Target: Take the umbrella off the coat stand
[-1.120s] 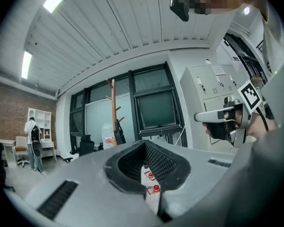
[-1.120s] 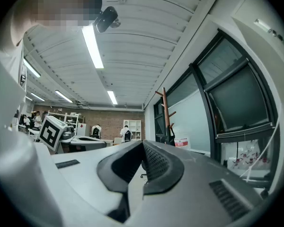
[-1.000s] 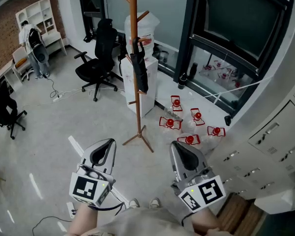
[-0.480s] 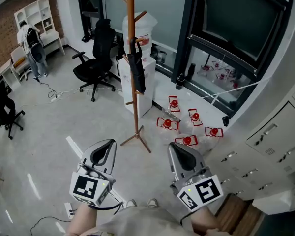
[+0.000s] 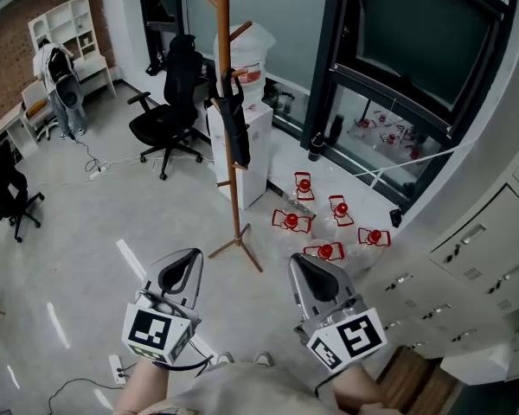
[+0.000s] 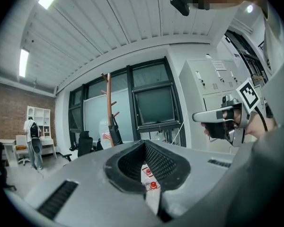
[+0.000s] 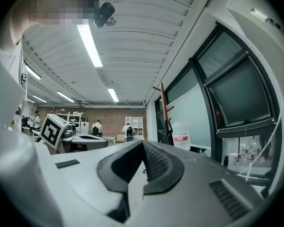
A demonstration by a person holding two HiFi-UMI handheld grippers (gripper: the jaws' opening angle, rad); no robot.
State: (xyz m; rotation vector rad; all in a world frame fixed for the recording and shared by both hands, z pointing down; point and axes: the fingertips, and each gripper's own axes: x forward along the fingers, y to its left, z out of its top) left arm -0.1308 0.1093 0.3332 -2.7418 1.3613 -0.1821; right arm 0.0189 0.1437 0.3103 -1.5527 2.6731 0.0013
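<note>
A wooden coat stand (image 5: 227,119) rises from the grey floor ahead of me, its pole running out of the top of the head view. A black folded umbrella (image 5: 234,124) hangs from one of its pegs, close against the pole. Both show small in the left gripper view, the stand (image 6: 109,109) with the umbrella (image 6: 115,134), and in the right gripper view as the stand (image 7: 164,111). My left gripper (image 5: 181,264) and right gripper (image 5: 312,271) are held level, well short of the stand, both shut and empty.
A white cabinet (image 5: 250,150) stands just behind the stand. Several red objects (image 5: 316,223) lie on the floor by the dark window frame (image 5: 363,85). Black office chairs (image 5: 167,111) stand at left, grey lockers (image 5: 476,266) at right. A person (image 5: 56,76) stands far left.
The stand and the floor things have slid slightly left and up in the head view. Both grippers stay shut and keep about the same place in the picture.
</note>
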